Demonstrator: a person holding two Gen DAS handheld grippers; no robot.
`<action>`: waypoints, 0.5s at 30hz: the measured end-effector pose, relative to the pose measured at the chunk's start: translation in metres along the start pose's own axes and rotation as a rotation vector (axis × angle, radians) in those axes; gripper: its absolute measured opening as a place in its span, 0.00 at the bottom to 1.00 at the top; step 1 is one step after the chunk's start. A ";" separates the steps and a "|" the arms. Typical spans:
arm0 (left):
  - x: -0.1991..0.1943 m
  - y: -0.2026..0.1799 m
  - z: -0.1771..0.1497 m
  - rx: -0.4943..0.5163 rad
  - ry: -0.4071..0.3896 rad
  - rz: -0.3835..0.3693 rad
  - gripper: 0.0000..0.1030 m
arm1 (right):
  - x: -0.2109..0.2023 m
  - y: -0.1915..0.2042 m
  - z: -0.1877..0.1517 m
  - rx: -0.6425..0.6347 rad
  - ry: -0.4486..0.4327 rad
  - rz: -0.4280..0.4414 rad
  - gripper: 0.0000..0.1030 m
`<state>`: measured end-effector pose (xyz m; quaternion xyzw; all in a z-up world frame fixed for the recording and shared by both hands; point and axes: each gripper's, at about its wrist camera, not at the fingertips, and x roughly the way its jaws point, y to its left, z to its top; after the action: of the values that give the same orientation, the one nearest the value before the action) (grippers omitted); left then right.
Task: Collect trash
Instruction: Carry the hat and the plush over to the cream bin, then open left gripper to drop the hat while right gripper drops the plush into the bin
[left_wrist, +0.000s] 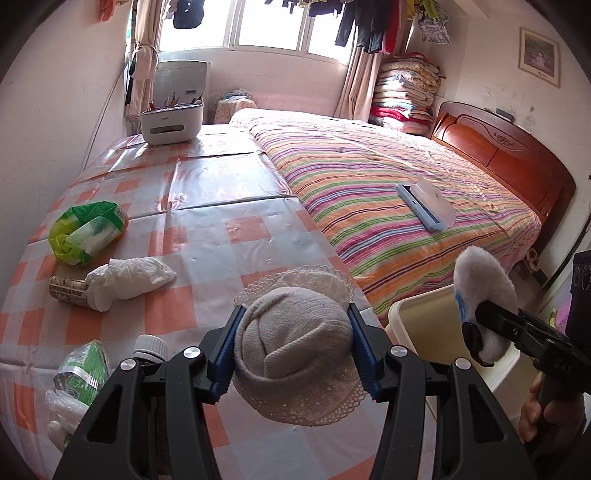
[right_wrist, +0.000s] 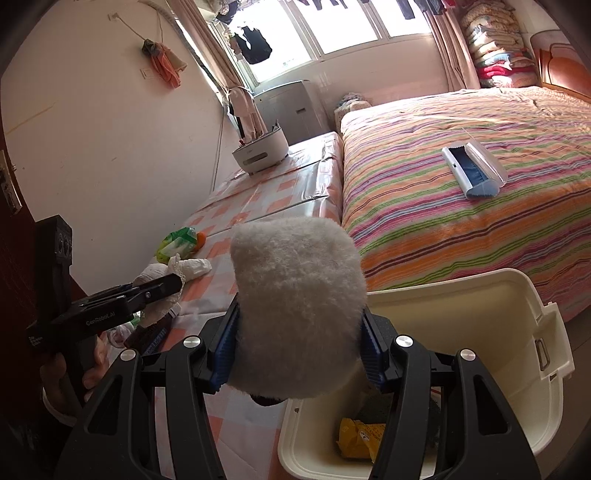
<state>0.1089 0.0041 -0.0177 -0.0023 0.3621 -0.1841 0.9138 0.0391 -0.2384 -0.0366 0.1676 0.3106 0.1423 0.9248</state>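
Trash: one beige sock (left_wrist: 295, 350), one fluffy sock (right_wrist: 295, 314), each claw-gripped.

A lived-in home bedroom: a bed (left_wrist: 388, 184) under a striped cover with a wooden headboard (left_wrist: 509, 155), folded quilts (left_wrist: 406, 96) stacked by the window (left_wrist: 273, 26), laundry (left_wrist: 369, 26) hanging above.

Cream bin (right_wrist: 509, 328) open-topped beside the table (left_wrist: 221, 236), mouth unobstructed, yellow wrapper (right_wrist: 356, 437) lying inside, table edge nearest the bin bare, far side crowded by green packet (left_wrist: 88, 230), white crumpled bag (left_wrist: 129, 277), capped bottle (left_wrist: 149, 347).
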 end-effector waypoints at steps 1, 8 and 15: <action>0.001 -0.004 -0.001 0.006 0.002 -0.006 0.51 | -0.003 -0.003 -0.002 0.006 -0.002 -0.004 0.53; 0.009 -0.031 -0.011 0.027 0.034 -0.060 0.51 | -0.022 -0.018 -0.011 0.042 -0.031 -0.025 0.53; 0.016 -0.066 -0.019 0.045 0.055 -0.130 0.51 | -0.046 -0.041 -0.015 0.071 -0.086 -0.123 0.53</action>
<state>0.0845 -0.0603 -0.0333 -0.0003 0.3819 -0.2508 0.8895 0.0013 -0.2888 -0.0398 0.1871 0.2851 0.0669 0.9377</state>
